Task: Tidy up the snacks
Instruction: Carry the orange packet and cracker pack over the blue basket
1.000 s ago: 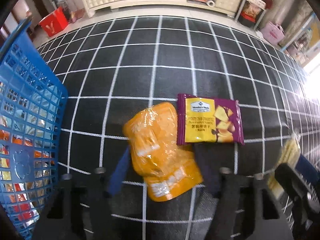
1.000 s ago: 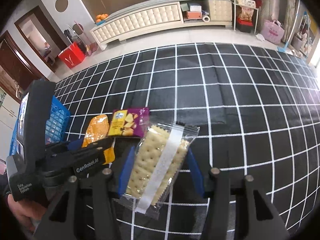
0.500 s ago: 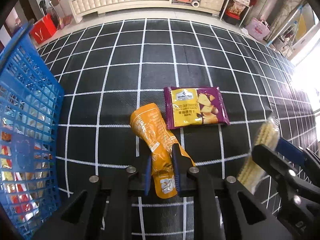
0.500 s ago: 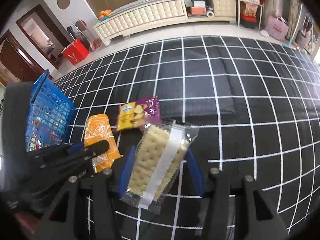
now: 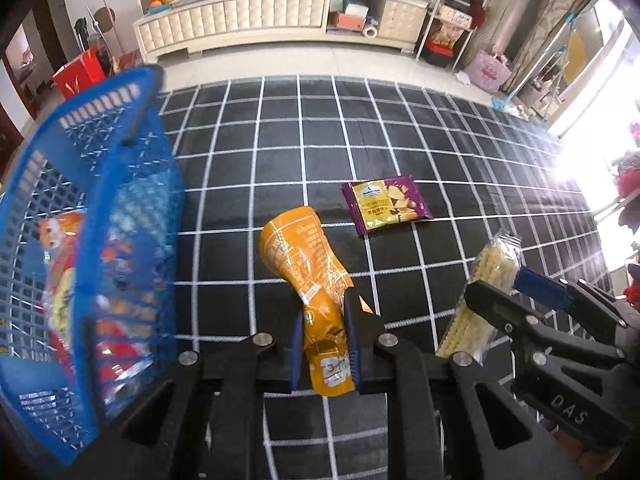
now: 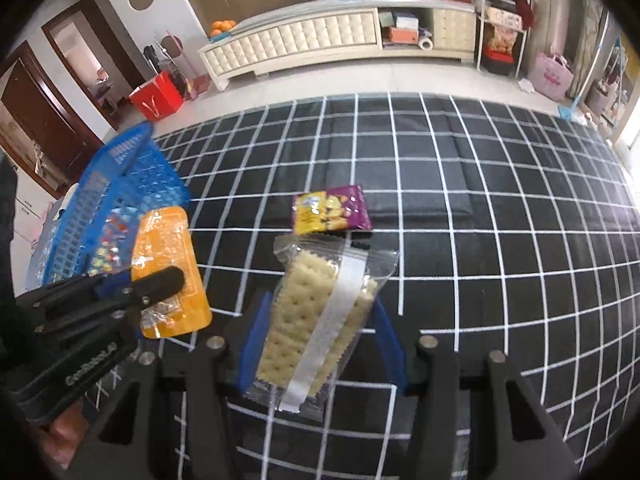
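The left tool (image 5: 325, 336) is clamped on the lower part of an orange snack pouch (image 5: 310, 268), its blue pads pressing the wrapper from both sides; the pouch is held above the black, white-gridded mat (image 5: 280, 160). White print covers the pouch, but none of it can be read. Beside it on the left stands a blue plastic basket (image 5: 120, 168), with several colourful snack packets inside, blurred.

The right tool (image 6: 320, 340) grips a clear packet of square crackers (image 6: 320, 320) with a white seam strip running down its length; the blue pads bear on both long edges. In the left wrist view the same cracker packet (image 5: 484, 280) shows edge-on in the right tool (image 5: 496, 292), whose black body bears the letters "DAS".

A purple and yellow snack packet (image 5: 386, 208) lies flat on the mat, apart from both tools; its small logo and text are too fine to read. In the right wrist view the left tool (image 6: 160, 280) carries white lettering, blurred.
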`<action>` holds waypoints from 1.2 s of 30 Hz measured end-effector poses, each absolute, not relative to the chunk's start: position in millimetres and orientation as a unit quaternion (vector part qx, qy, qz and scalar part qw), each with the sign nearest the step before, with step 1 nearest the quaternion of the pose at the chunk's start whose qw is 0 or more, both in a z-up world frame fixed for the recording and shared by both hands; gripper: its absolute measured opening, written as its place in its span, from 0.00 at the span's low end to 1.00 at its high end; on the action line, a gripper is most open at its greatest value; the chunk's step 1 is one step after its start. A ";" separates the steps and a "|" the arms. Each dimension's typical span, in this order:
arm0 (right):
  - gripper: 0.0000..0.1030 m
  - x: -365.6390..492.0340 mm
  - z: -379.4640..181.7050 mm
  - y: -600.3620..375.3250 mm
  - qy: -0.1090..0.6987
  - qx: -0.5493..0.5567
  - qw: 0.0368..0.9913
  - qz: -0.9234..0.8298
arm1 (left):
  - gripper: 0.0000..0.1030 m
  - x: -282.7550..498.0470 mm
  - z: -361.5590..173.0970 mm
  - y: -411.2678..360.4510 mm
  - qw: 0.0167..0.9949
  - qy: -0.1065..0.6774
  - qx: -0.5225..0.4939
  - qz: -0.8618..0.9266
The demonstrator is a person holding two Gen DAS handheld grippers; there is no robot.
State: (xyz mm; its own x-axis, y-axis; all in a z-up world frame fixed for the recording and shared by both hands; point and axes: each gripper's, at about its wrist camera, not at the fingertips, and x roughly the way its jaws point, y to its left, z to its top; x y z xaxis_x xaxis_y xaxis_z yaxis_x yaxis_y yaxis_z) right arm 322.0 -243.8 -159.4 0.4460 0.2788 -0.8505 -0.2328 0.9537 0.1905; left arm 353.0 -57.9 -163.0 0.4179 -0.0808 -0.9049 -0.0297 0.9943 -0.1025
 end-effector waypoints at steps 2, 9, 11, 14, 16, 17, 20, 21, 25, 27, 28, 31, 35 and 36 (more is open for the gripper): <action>0.54 314.1 -146.0 -236.8 0.499 0.024 0.853 0.153 | 0.16 340.0 -149.0 -50.0 0.850 0.524 -0.051 -0.020; 0.54 291.0 -102.9 -197.4 0.469 0.002 0.866 0.173 | 0.16 304.3 -104.4 -20.1 0.867 0.491 -0.074 -0.035; 0.54 288.7 -97.3 -186.5 0.466 0.001 0.867 0.177 | 0.16 292.3 -93.6 -6.2 0.872 0.483 -0.070 -0.035; 0.54 285.8 -93.4 -168.8 0.465 -0.003 0.866 0.186 | 0.16 278.9 -83.0 11.4 0.877 0.476 -0.058 -0.033; 0.54 283.2 -91.0 -155.2 0.463 -0.010 0.865 0.193 | 0.16 272.1 -78.1 24.8 0.878 0.474 -0.061 -0.032; 0.54 282.7 -90.1 -148.9 0.461 -0.012 0.865 0.196 | 0.16 272.7 -77.4 28.9 0.879 0.472 -0.060 -0.031; 0.54 278.7 -89.0 -131.5 0.459 -0.019 0.864 0.207 | 0.16 263.0 -66.8 44.6 0.884 0.463 -0.056 -0.026; 0.54 279.4 -89.6 -123.8 0.459 -0.021 0.863 0.212 | 0.16 263.7 -64.4 50.6 0.885 0.462 -0.056 -0.025; 0.54 282.1 -93.4 -104.6 0.464 -0.025 0.857 0.223 | 0.16 263.2 -61.2 70.0 0.886 0.460 -0.050 -0.025; 0.54 286.3 -94.9 -92.8 0.467 -0.035 0.854 0.226 | 0.16 264.9 -62.7 75.5 0.885 0.463 -0.038 -0.027; 0.54 287.2 -94.4 -88.7 0.467 -0.040 0.854 0.227 | 0.16 267.3 -64.6 77.6 0.883 0.468 -0.029 -0.026; 0.54 292.1 -93.7 -81.6 0.467 -0.046 0.854 0.226 | 0.16 272.3 -66.7 84.5 0.880 0.474 -0.026 -0.028; 0.54 303.0 -95.1 -77.1 0.471 -0.042 0.851 0.228 | 0.16 284.9 -67.4 94.3 0.878 0.476 -0.032 -0.036; 0.54 303.2 -95.6 -76.5 0.472 -0.042 0.850 0.230 | 0.16 289.5 -69.0 96.3 0.877 0.478 -0.033 -0.037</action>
